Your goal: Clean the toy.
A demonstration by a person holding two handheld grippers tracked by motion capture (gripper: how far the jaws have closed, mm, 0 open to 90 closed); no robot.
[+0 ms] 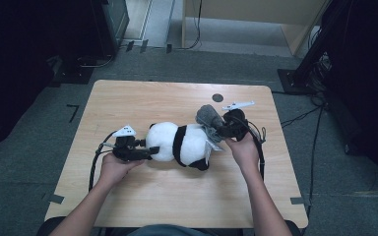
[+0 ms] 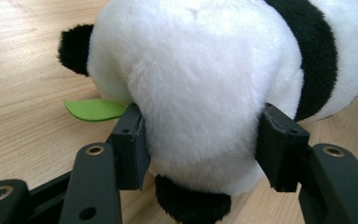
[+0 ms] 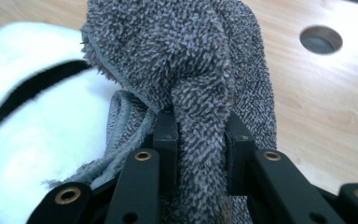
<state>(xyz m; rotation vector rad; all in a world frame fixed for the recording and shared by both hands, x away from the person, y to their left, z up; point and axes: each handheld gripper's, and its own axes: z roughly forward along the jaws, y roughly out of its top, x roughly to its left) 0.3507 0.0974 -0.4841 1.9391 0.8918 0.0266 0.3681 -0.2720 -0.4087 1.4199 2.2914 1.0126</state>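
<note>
My left hand-held gripper (image 1: 150,151) clamps the white end of a toy panda (image 1: 182,143) lying on the table (image 1: 177,196) just ahead of its jaws. My right hand-held gripper (image 1: 220,129) pinches a bunched grey towel (image 1: 208,116) at the panda's far end. Wiping looks barely begun; most fur remains untouched.

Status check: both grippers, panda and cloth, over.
Left gripper clamped on panda head. Right gripper shut on grey cloth, beside panda's rear. Nothing in the way.
</note>
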